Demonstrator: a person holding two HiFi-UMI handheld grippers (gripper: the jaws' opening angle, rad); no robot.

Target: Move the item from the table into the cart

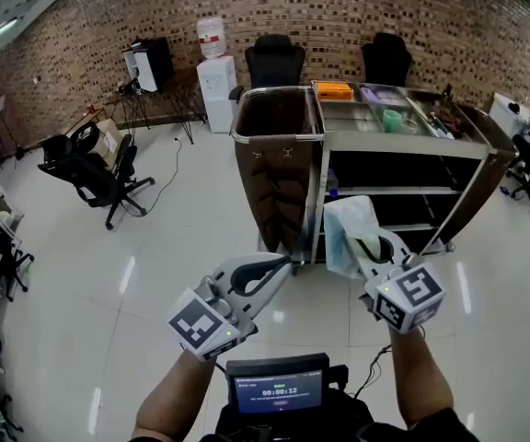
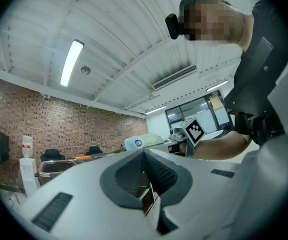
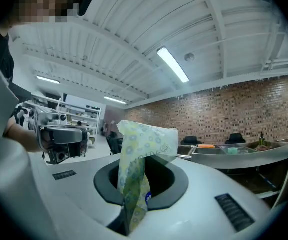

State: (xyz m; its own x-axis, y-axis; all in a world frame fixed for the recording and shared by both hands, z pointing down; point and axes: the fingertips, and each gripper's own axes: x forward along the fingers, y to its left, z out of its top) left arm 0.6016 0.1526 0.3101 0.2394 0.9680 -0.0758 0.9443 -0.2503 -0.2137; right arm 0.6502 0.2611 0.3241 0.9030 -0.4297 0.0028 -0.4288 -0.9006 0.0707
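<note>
Brick wall point(image 1: 339, 7), curved along the far side; glossy white floor point(image 1: 155, 247). Water dispenser point(image 1: 215, 81) and two black office chairs point(image 1: 274, 60) against the wall, a third chair point(image 1: 95, 168) at left. White ribbed ceiling point(image 2: 114, 24) with tube light point(image 2: 71, 61), lit.

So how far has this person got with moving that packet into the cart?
Done: the patterned packet is off the table, pinched in the right claw. In hand: it is held in the air in front of the cart, not yet over it. Left: reaching the cart and letting the packet go inside it. The left claw is shut and empty.
</note>
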